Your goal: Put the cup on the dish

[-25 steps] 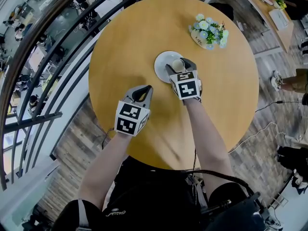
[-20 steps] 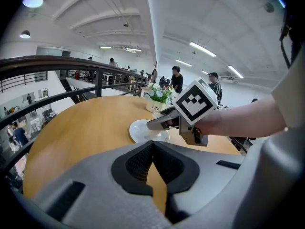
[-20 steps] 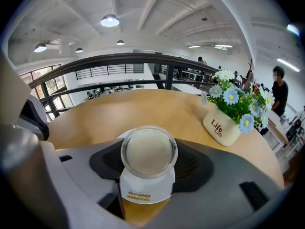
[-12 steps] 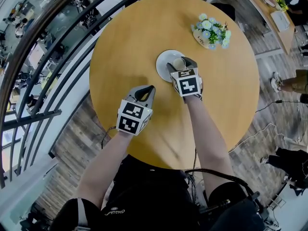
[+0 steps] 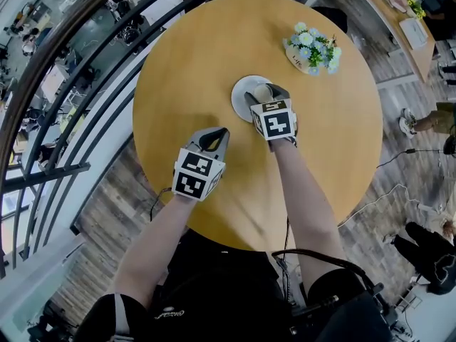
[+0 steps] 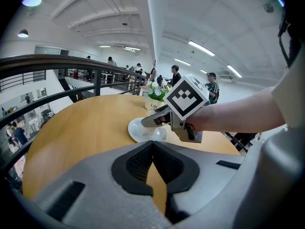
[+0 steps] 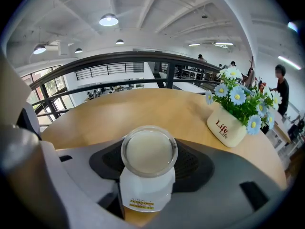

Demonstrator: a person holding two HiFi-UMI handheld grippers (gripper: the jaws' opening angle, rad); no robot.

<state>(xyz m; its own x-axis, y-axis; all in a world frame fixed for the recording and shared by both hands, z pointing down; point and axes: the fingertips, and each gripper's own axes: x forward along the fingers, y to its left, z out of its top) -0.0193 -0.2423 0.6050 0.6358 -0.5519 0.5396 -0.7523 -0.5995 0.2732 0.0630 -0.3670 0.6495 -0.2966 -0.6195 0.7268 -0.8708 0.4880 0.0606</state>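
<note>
1. Head view: the right gripper (image 5: 266,95) holds the cup (image 5: 263,91) over the white dish (image 5: 241,95), which lies on the round wooden surface (image 5: 192,63). The left gripper (image 5: 214,137) is apart from them, nearer to the person. A flower pot (image 5: 311,48) stands beyond the dish.
2. Left gripper view: its jaws are pressed together with nothing between them. Ahead, the right gripper is above the dish. Whether the cup touches the dish, I cannot tell.
3. Right gripper view: both jaws clamp the sides of the white cup, which is upright and has a clear lid. The flower pot stands to the right.
</note>
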